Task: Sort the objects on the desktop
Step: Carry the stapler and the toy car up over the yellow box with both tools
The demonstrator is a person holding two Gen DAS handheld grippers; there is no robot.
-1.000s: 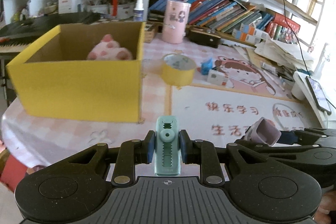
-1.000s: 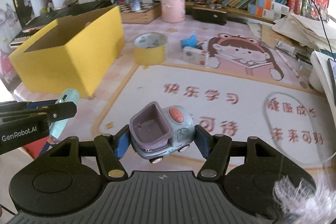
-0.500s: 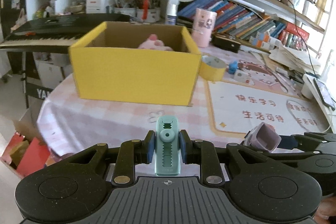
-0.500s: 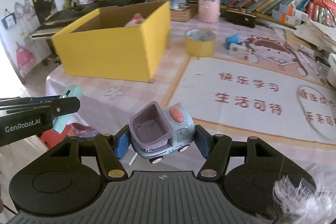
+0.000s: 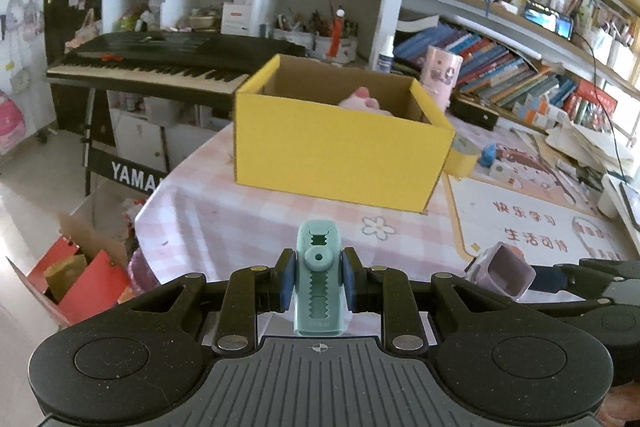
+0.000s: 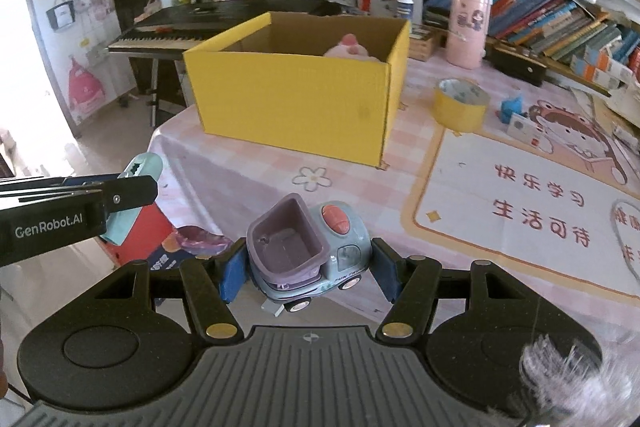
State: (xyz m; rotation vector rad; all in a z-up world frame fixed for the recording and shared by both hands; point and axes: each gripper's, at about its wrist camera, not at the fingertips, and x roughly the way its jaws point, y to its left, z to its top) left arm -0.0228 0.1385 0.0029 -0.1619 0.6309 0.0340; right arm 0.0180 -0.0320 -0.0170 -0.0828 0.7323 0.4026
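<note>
My left gripper is shut on a teal toothed clip, held off the near-left edge of the table. My right gripper is shut on a small blue-grey toy truck with a purple bucket, above the table's near edge. The open yellow cardboard box stands further back on the pink checked tablecloth, with a pink plush toy inside; the box also shows in the right wrist view. The left gripper with its clip shows at the left of the right wrist view.
A yellow tape roll, a small blue object, a card and a pink canister sit right of and behind the box. A printed mat covers the right. A keyboard and bookshelves stand behind.
Both grippers have drawn back and to the left from the table with their objects still held; the yellow box now looks farther away and the floor shows at the left.
</note>
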